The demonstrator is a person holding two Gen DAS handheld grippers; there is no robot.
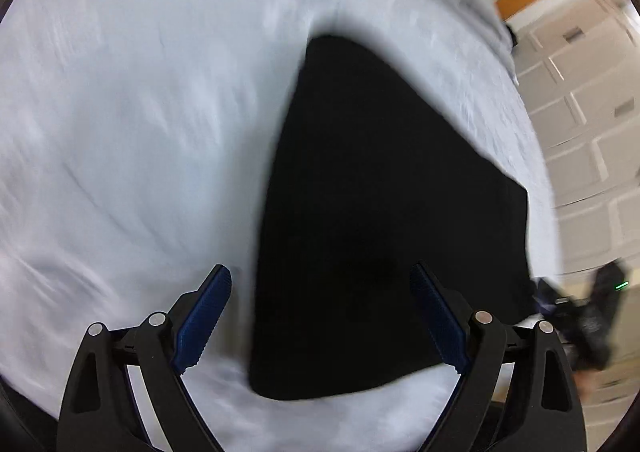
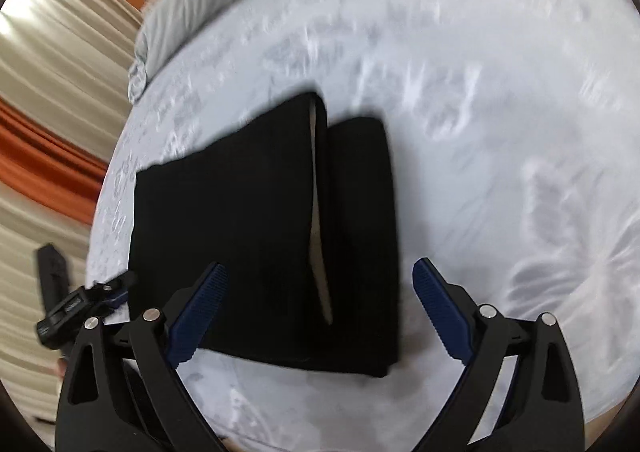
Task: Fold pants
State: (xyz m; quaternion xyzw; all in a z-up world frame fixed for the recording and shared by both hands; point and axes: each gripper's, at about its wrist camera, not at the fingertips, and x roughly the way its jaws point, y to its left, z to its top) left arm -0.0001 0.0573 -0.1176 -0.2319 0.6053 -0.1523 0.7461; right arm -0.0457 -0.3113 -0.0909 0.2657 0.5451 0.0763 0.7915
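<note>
On the bed (image 2: 480,132) the pants (image 2: 260,220) lie folded; both your tongs, left (image 1: 320,312) and right (image 2: 320,312), hang apart, empty. Square the uneven edges gently before you finish.

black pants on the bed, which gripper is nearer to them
Neither clearly; they look about equal. The left gripper and the right gripper each hover open above the near end of the folded pants, holding nothing.

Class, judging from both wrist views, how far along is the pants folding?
Done: the black pants lie folded in a compact stack on the white bedsheet. In hand: nothing; left gripper and right gripper are open above it. Left: perhaps tidying the offset layers.
</note>
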